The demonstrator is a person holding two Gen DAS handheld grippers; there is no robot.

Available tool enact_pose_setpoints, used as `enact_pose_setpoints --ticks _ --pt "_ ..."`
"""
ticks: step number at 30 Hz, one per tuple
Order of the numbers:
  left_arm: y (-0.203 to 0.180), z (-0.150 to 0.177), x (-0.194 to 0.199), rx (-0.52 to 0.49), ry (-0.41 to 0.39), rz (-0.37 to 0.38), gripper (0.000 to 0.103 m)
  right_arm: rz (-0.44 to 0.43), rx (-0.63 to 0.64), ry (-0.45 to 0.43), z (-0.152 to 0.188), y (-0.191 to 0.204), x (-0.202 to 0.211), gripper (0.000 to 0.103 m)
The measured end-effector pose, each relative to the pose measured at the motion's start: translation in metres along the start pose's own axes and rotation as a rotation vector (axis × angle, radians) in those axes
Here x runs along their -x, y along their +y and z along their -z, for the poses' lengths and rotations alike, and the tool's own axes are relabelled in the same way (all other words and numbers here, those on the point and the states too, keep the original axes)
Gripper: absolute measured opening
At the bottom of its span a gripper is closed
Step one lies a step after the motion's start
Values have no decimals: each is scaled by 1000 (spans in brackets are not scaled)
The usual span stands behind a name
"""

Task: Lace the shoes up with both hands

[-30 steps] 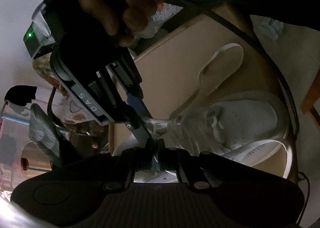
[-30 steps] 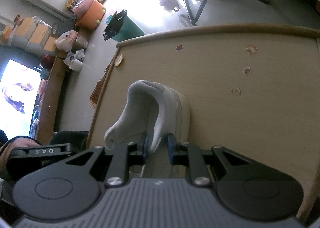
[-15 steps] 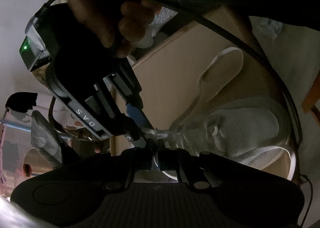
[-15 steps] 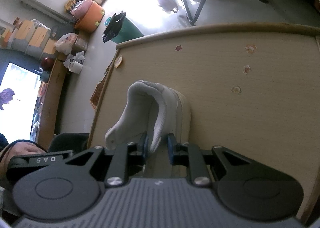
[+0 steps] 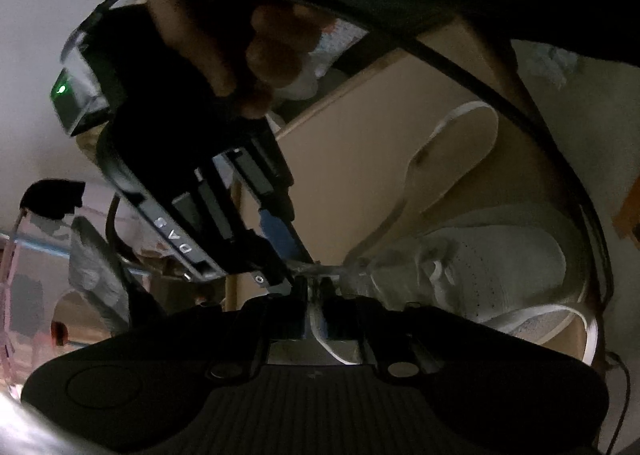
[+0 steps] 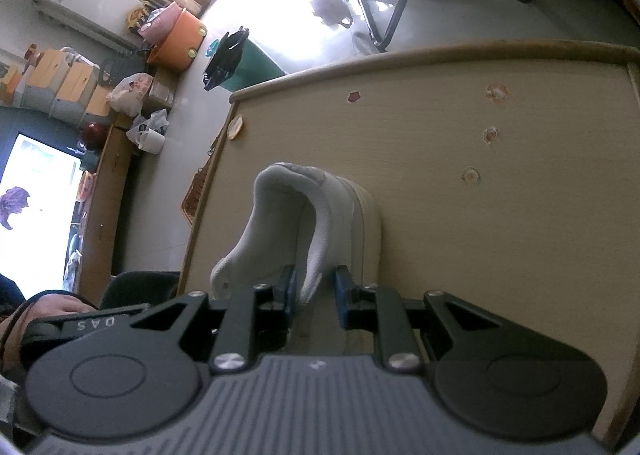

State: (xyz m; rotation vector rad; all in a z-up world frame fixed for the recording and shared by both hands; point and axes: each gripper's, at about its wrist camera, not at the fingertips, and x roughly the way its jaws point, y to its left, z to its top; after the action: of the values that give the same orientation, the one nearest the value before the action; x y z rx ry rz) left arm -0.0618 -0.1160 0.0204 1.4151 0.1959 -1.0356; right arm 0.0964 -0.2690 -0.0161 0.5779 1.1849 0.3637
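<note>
My left gripper (image 5: 314, 295) is opening around the flat white lace (image 5: 326, 339), low centre. My right gripper (image 6: 314, 295) clamps the white knit sneaker's (image 6: 304, 223) collar, whose long axis runs upward from it.

The left tongs (image 5: 316, 301) point steeply down, their jaws opening, with a strip of white lace (image 5: 320, 329) lying in the narrow gap between them. The right tongs (image 6: 314, 289) also angle down, their blue pads (image 6: 289, 291) closed on the padded collar of the shoe (image 6: 308, 231). In the left view a hand (image 5: 240, 47) wraps the right tool's handle from above, fingers curled round it.
</note>
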Motion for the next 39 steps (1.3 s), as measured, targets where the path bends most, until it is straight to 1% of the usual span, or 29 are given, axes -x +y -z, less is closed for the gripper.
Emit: enact_pose_setpoints --ticks 5,8,13,14,16,19,23,27,39 --pt "-3 7 0 -8 21 -21 17 -2 -3 -1 0 -1 0 21" --pt "-3 10 1 6 30 -21 17 -3 -4 -2 2 -1 0 21" --pt "0 12 2 20 5 -27 17 -4 -7 -1 2 -1 0 21" --pt "0 11 2 20 0 -25 15 -5 -8 -1 2 -2 0 21" --pt "0 10 2 21 -10 -22 8 -6 -9 -1 2 -2 1 21" --pt "-2 10 0 4 -15 -37 6 -8 -14 -2 2 -3 1 21" --pt "-7 11 -1 -10 -20 -52 5 -7 -34 -7 2 -4 1 22" --pt "-9 11 0 -14 -25 -48 4 -7 -79 -17 3 -6 2 23" --pt "-7 7 -2 2 -31 -43 4 -14 -108 -29 5 -10 1 23"
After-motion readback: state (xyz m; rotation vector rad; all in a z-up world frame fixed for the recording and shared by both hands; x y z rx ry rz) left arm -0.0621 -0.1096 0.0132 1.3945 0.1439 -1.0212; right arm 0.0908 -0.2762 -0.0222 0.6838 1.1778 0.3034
